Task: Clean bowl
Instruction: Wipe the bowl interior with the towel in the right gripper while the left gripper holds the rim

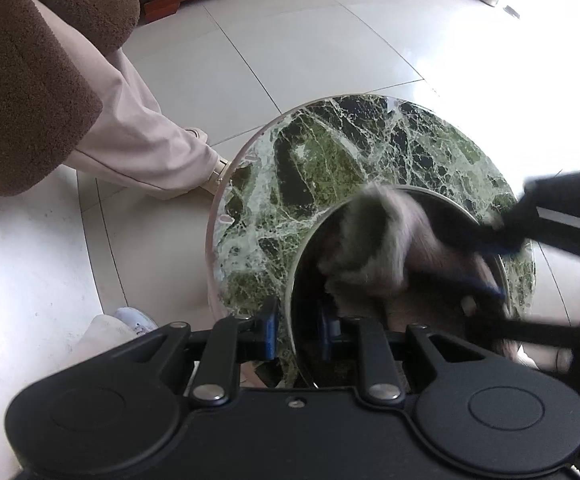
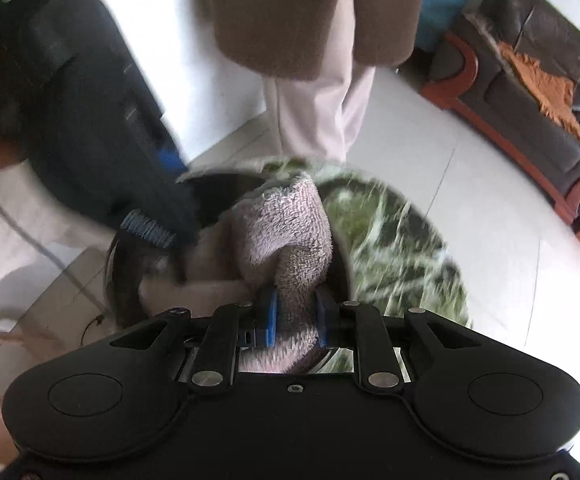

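Observation:
A metal bowl (image 1: 295, 280) stands on a round green marble table (image 1: 329, 152). My left gripper (image 1: 295, 332) is shut on the bowl's near rim, one blue pad outside and one inside. My right gripper (image 2: 295, 316) is shut on a grey fluffy cloth (image 2: 290, 224) and holds it inside the bowl (image 2: 122, 280). In the left wrist view the cloth (image 1: 373, 236) is blurred inside the bowl, with the right gripper (image 1: 485, 264) reaching in from the right. In the right wrist view the left gripper (image 2: 150, 232) shows at the bowl's far rim.
A person in a brown fleece coat (image 1: 30, 80) and pale trousers (image 1: 138, 128) stands close to the table on a white tiled floor (image 1: 290, 48). A dark sofa with a red wooden frame (image 2: 529, 92) stands at the right. The table edge (image 1: 218, 216) is near the bowl.

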